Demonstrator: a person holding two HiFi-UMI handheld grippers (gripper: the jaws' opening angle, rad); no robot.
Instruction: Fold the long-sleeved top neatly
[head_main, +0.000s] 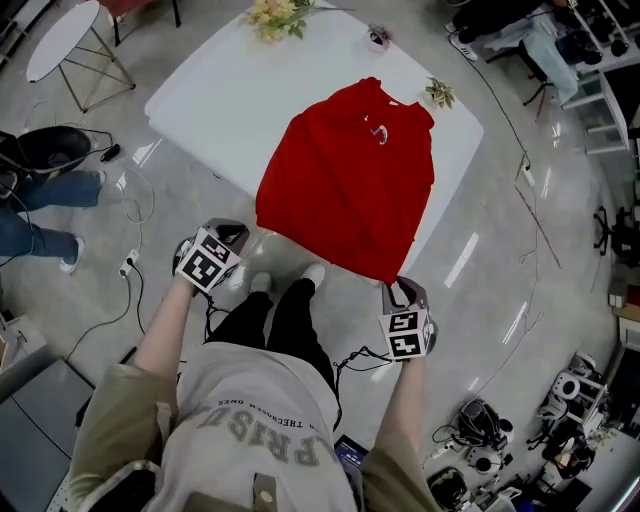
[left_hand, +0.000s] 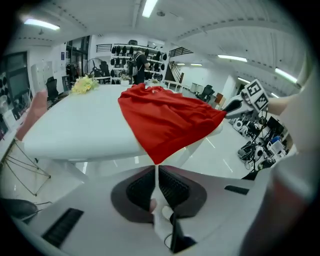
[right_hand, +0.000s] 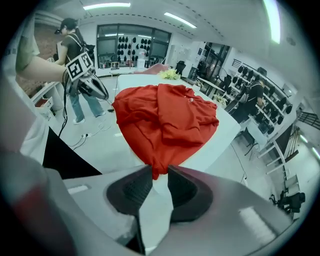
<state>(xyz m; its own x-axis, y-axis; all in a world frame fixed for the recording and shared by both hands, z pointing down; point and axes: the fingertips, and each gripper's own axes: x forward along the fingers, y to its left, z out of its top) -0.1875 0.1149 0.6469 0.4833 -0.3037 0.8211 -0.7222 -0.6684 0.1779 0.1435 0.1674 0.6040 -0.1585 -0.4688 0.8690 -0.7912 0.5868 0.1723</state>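
Observation:
A red long-sleeved top (head_main: 350, 180) lies on the white table (head_main: 220, 100), collar far, hem hanging over the near edge. My left gripper (head_main: 236, 240) is at the hem's left corner. In the left gripper view its jaws are shut on that pointed corner of the red top (left_hand: 167, 117), gripper (left_hand: 156, 172). My right gripper (head_main: 398, 292) is at the hem's right corner. In the right gripper view the red top (right_hand: 165, 120) bunches down between the narrow jaws, which pinch it, gripper (right_hand: 159, 175). Each gripper shows in the other's view: right gripper (left_hand: 229, 111), left gripper (right_hand: 104, 95).
Yellow flowers (head_main: 275, 18), a small dish (head_main: 378, 38) and a small plant (head_main: 440, 93) stand along the table's far edges. A white side table (head_main: 65, 35) and a person's legs (head_main: 40, 215) are at left. Cables (head_main: 130, 265) trail on the floor.

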